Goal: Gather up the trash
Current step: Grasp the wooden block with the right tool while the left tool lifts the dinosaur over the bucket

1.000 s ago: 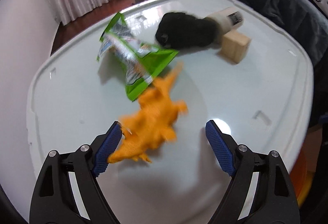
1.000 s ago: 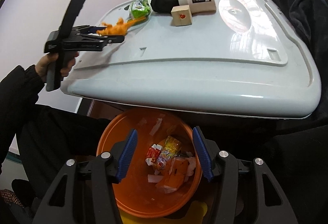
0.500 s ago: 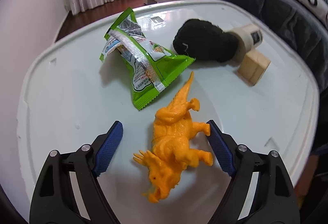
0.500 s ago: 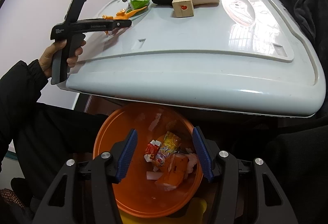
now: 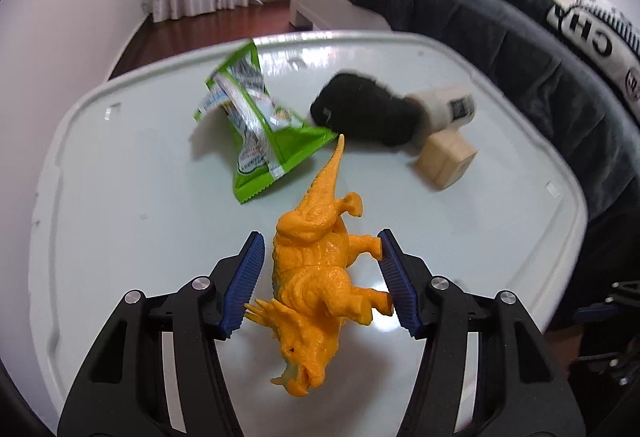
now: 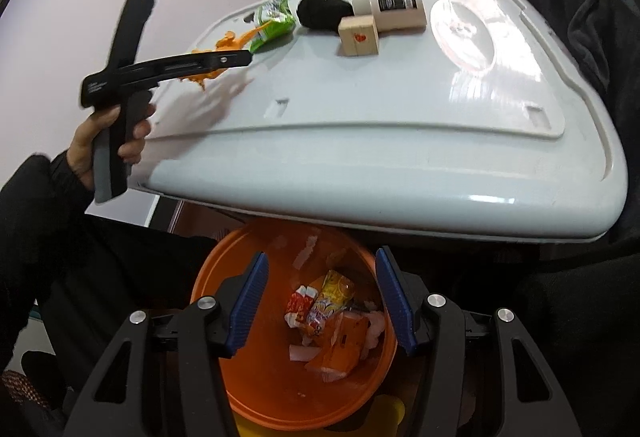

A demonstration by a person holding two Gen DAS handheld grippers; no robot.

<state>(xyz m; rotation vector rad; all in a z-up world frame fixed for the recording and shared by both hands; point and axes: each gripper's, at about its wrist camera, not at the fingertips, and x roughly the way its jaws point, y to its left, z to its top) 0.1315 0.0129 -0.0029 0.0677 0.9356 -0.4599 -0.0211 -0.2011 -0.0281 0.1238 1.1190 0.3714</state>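
An orange toy dinosaur (image 5: pixel 320 273) stands between the jaws of my left gripper (image 5: pixel 320 283) on the white table (image 5: pixel 120 197). The jaws are open around it; the right pad touches its legs, the left pad stands just clear. A green snack wrapper (image 5: pixel 264 125) lies beyond it. My right gripper (image 6: pixel 322 303) is open and empty above the orange bin (image 6: pixel 256 377), which holds several wrappers (image 6: pixel 328 313). The right wrist view also shows the left gripper (image 6: pixel 236 59), the dinosaur (image 6: pixel 228 41) and the wrapper (image 6: pixel 276 19).
A black cloth lump (image 5: pixel 364 113), a cream bottle (image 5: pixel 448 109) and a wooden block (image 5: pixel 444 161) lie at the table's far right. A dark blanket (image 5: pixel 500 21) drapes behind. The bin sits under the table's front edge (image 6: pixel 380 213).
My left gripper has moved forward around the dinosaur and its jaws have narrowed. The right gripper has stayed open over the bin.
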